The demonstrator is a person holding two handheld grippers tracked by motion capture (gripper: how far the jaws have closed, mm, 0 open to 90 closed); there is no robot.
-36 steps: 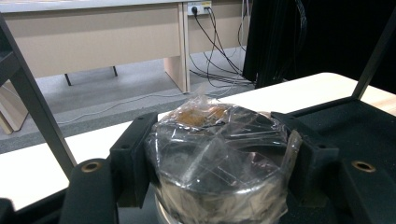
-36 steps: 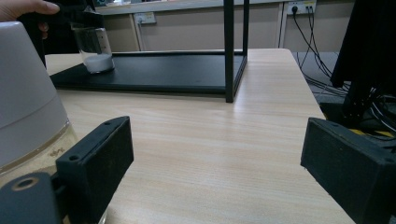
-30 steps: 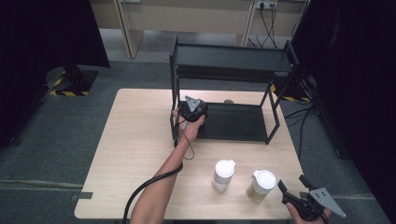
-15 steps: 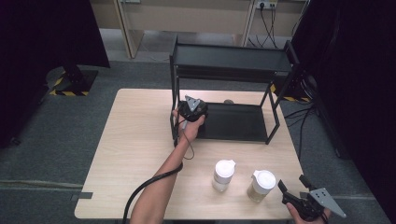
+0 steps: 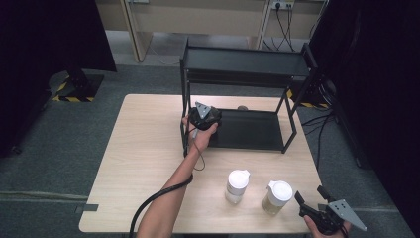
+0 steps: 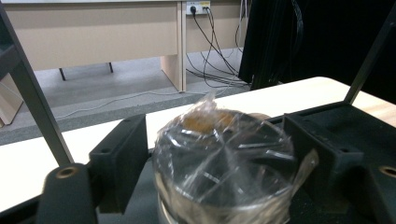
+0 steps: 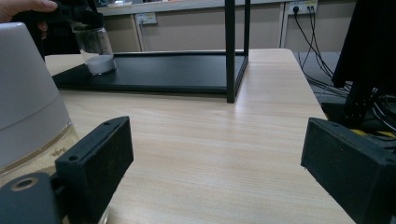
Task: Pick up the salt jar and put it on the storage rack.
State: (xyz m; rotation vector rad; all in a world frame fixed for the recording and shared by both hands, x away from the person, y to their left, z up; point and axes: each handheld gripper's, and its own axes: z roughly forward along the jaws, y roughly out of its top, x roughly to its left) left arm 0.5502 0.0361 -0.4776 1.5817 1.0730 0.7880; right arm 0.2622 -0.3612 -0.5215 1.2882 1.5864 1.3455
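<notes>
A clear jar (image 6: 224, 158) with plastic film over its top sits between the jaws of my left gripper (image 6: 217, 161), which is shut on it. In the high view that gripper (image 5: 205, 116) is at the left end of the black rack's lower shelf (image 5: 247, 131). From the right gripper view the jar (image 7: 95, 46) rests on that shelf (image 7: 154, 72), with the hand above it. My right gripper (image 5: 309, 194) stands open at the table's front right corner with nothing between its jaws (image 7: 217, 154). It is just right of a white-lidded jar (image 5: 278, 197) holding pale contents.
A second white-lidded jar (image 5: 237, 186) stands left of the first, near the front edge. The two-tier black rack (image 5: 247, 59) takes up the back right of the wooden table (image 5: 143, 144). Cables and a dark curtain lie off the right side.
</notes>
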